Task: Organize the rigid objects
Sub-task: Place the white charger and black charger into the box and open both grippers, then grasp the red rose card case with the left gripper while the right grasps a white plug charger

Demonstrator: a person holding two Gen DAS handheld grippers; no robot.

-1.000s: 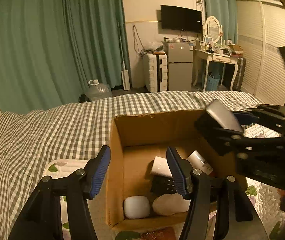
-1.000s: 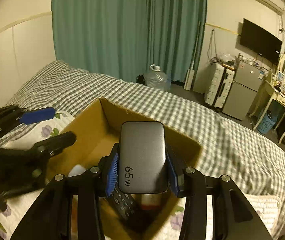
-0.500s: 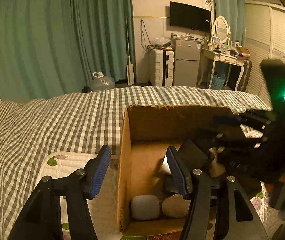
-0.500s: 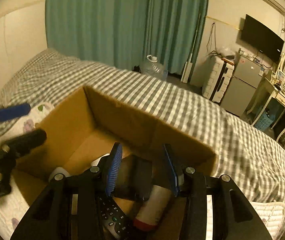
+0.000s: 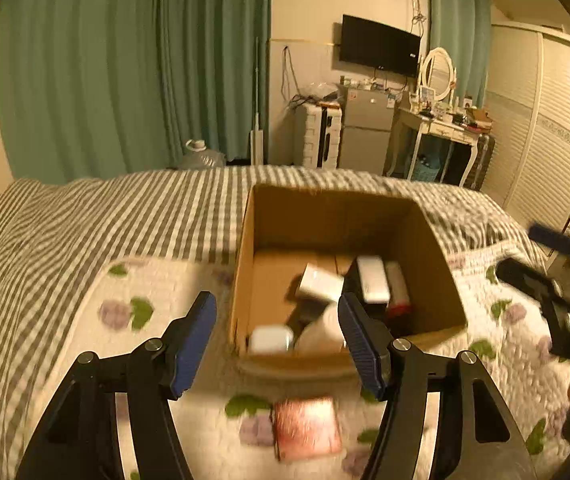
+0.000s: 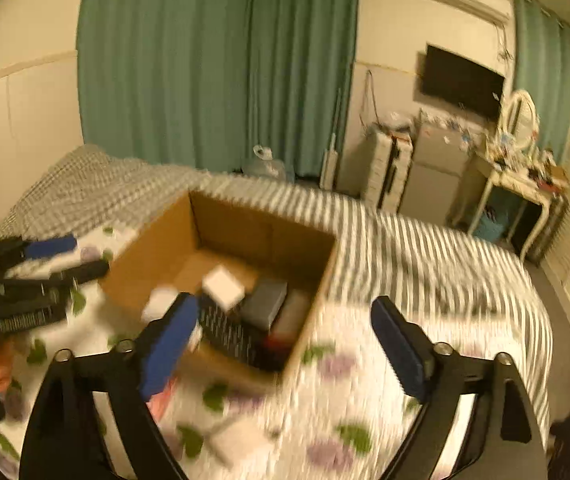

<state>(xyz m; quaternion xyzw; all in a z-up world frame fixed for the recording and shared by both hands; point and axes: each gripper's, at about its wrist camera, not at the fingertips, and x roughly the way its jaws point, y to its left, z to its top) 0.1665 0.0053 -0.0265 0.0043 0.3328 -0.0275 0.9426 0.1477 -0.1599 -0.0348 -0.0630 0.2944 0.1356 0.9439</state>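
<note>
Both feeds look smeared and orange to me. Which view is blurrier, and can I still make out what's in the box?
Right wrist view is worse: the checked bedspread streaks sideways and the cardboard box contents blur, though a remote control reads. Left wrist view is milder: pale blocks in the box are soft, the pink item on the quilt is smeared. Both have a dim warm cast and fisheye bending.

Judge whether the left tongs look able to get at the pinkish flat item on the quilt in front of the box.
Probably yes: the pinkish item lies uncovered on the quilt, close below the open, empty left tongs, with nothing between them.
</note>
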